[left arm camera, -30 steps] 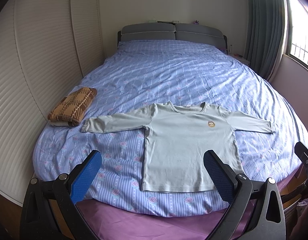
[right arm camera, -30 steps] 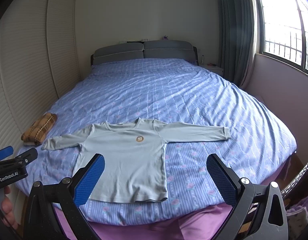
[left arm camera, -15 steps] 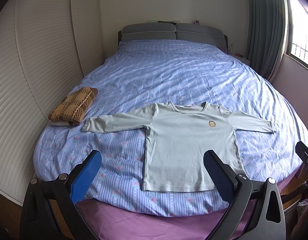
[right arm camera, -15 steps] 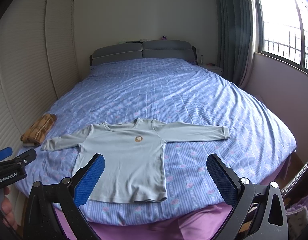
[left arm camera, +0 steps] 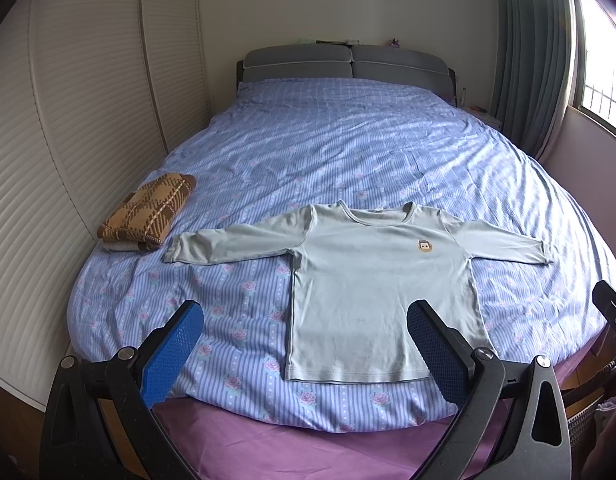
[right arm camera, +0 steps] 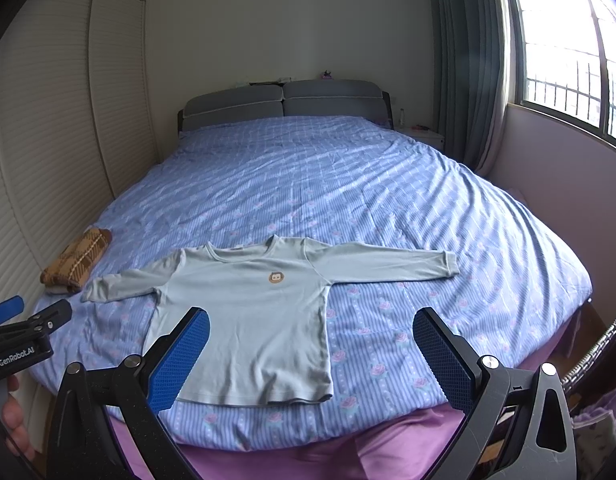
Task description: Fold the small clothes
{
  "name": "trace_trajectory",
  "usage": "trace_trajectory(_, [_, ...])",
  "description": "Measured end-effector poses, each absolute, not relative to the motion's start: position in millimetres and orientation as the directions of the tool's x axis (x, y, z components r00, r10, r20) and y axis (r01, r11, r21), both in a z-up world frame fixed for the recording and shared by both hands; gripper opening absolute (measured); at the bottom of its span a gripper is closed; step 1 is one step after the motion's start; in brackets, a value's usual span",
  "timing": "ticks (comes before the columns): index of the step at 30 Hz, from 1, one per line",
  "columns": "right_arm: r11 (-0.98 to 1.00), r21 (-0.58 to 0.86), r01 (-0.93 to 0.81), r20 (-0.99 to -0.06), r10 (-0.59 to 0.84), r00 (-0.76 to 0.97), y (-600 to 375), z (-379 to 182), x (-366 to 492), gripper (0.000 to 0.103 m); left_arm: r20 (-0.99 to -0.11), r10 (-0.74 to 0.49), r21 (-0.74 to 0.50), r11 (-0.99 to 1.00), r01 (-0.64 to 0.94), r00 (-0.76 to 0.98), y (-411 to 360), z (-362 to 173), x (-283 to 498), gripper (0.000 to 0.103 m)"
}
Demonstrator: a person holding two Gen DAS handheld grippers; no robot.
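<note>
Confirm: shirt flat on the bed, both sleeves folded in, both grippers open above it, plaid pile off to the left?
One error: the sleeves aren't folded in. The shirt lies flat with both sleeves spread straight out, clear in the left wrist view. The rest holds: left gripper and right gripper are open, and the plaid pile sits left on the bed.

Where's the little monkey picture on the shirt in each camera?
Left wrist view: the monkey badge sits right of centre, on the chest of the pale green shirt.
Right wrist view: the monkey badge sits a little left of centre, just below the neckline.
Shared landmark: the folded brown plaid garment lies beyond the shirt's left-hand sleeve in both.
</note>
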State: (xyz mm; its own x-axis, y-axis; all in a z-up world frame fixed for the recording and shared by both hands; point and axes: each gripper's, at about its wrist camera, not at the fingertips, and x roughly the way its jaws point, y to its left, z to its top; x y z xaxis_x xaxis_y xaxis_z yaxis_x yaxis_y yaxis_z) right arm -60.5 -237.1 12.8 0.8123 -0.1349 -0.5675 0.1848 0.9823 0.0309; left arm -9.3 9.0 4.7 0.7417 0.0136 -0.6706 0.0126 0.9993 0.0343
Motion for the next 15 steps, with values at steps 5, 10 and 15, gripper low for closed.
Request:
trace_trajectory(5, [0.982,0.033,0.188,-0.568,-0.136,0.812,-237.3,12.2,-60.4,0.102,-0.67,0.013,0.034,0.999,0.013,0.742,8.7,4.6,-9.7,0.103])
trace_trajectory(10, [0.982,0.032,0.187,-0.568,-0.136,0.812,-237.6,12.1,-60.5,0.102,-0.671,0.012,0.034,0.999,0.014,0.742,8.9,4.4,-9.4,0.103])
trace_trajectory(15, [0.982,0.034,0.188,-0.568,-0.136,0.811,-237.8,12.0,-60.5,0.102,-0.67,0.013,0.034,0.999,0.013,0.742,8.6,4.8,-9.3,0.103])
